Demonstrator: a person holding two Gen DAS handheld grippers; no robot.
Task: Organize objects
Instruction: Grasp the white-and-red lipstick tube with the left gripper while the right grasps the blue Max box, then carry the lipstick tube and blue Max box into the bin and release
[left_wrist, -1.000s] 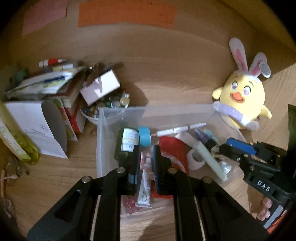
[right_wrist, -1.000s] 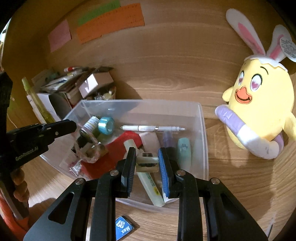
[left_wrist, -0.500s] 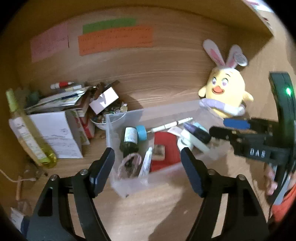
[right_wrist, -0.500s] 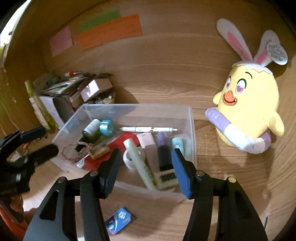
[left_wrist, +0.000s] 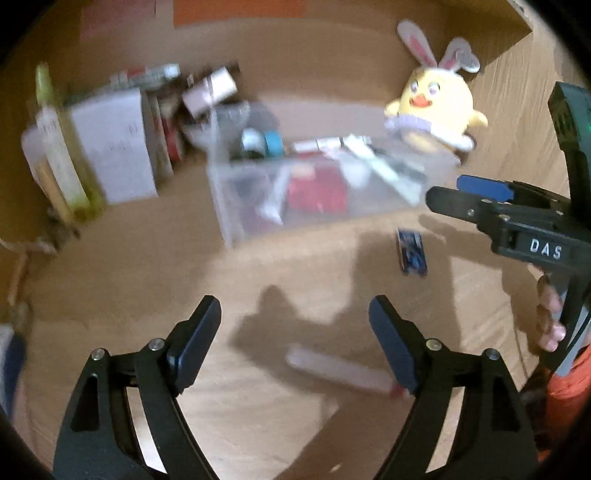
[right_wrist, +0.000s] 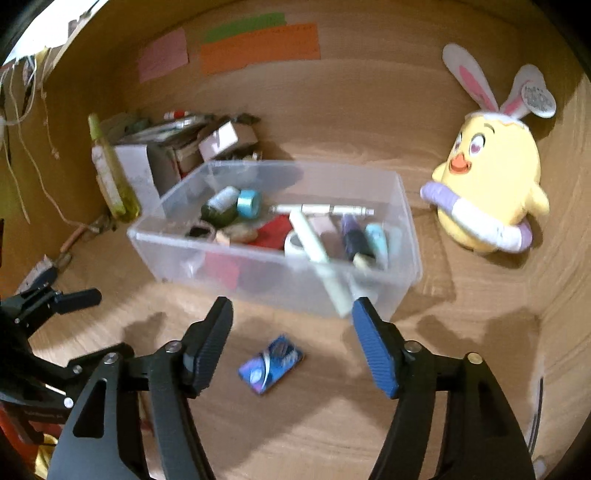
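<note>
On wood-grain desk (right_wrist: 332, 424): clear rectangular plastic bin (right_wrist: 402, 236), flat glossy blue packet (right_wrist: 271, 363).

White letters "DAS" on the black body of the right gripper (left_wrist: 476, 199), seen from the left wrist. Writing on the orange note (right_wrist: 260, 48) and the plush toy's tag (right_wrist: 537, 96) too blurred to read.

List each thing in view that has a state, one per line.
left gripper: jaws opening, nothing between them
right gripper: jaws opening, nothing between them
clear bin: lidless, partly filled
blue packet: flat on desk, outside bin
plush chick: upright, beside bin
</note>
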